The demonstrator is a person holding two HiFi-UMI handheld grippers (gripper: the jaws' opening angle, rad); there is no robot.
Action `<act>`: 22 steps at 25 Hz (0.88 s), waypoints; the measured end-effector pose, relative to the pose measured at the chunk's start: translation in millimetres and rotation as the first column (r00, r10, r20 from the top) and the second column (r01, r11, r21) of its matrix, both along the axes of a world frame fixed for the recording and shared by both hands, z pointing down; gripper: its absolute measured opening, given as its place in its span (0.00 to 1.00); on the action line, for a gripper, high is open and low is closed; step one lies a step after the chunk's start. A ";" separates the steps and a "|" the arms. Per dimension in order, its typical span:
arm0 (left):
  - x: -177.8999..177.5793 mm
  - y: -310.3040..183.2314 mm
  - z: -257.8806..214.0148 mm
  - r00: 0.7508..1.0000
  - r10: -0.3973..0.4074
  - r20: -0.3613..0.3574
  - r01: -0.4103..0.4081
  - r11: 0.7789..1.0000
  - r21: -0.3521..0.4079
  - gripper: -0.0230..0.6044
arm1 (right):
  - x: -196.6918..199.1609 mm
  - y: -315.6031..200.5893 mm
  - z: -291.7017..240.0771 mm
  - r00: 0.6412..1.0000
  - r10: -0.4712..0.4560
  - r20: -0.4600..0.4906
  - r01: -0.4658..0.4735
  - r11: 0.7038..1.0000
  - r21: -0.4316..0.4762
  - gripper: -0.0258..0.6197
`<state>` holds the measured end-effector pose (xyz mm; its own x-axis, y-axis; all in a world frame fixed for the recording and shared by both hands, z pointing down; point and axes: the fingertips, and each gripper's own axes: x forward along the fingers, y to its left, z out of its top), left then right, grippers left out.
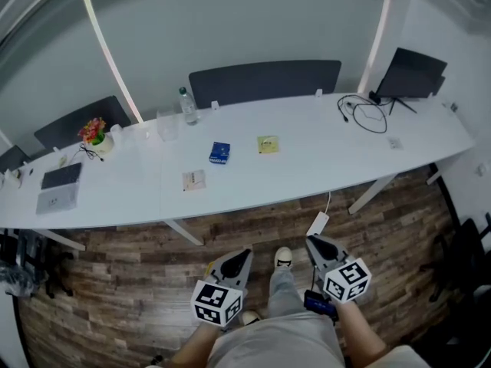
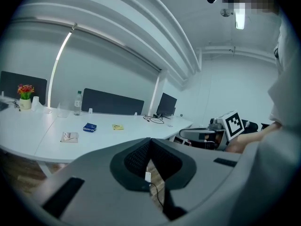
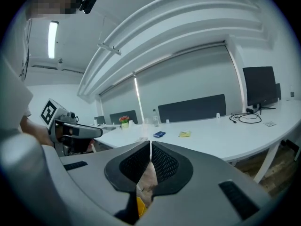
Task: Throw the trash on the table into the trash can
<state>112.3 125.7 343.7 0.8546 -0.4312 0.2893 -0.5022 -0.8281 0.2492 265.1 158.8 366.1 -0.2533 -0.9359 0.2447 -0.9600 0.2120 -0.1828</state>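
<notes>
Left gripper (image 1: 242, 256), right gripper (image 1: 317, 244), jaws together, blue packet (image 1: 219, 152) on white table (image 1: 322, 167)

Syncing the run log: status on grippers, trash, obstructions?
Left hand-held gripper and right hand-held gripper shut, empty, short of the table. Blue packet, yellow wrapper, pale wrapper untouched on top. No trash can in view.

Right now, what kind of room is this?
Most likely an office or meeting room: a long white table, dark divider panels along its far side, and a monitor with loose cables beside it.
</notes>
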 end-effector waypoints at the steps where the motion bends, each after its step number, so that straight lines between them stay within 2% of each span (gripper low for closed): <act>1: 4.5 -7.2 0.0 1.000 0.000 0.001 0.000 1.000 0.000 0.04 | 4.3 -8.1 -0.9 1.000 -0.003 -0.003 0.003 1.000 0.000 0.09; 11: 59.7 -106.4 2.1 0.999 -0.040 0.005 0.040 0.999 -0.014 0.04 | 56.3 -112.8 -1.3 0.998 -0.067 -0.014 0.067 0.998 0.003 0.09; 22: 132.1 -216.0 -7.8 0.991 -0.135 0.002 0.135 0.991 -0.014 0.04 | 125.9 -227.9 -10.6 0.984 -0.180 -0.012 0.180 0.984 -0.008 0.09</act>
<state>244.4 -90.2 335.9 0.7888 -0.5380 0.2973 -0.6091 -0.7493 0.2599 390.9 -69.0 355.5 -0.4147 -0.8736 0.2547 -0.9083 0.3806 -0.1734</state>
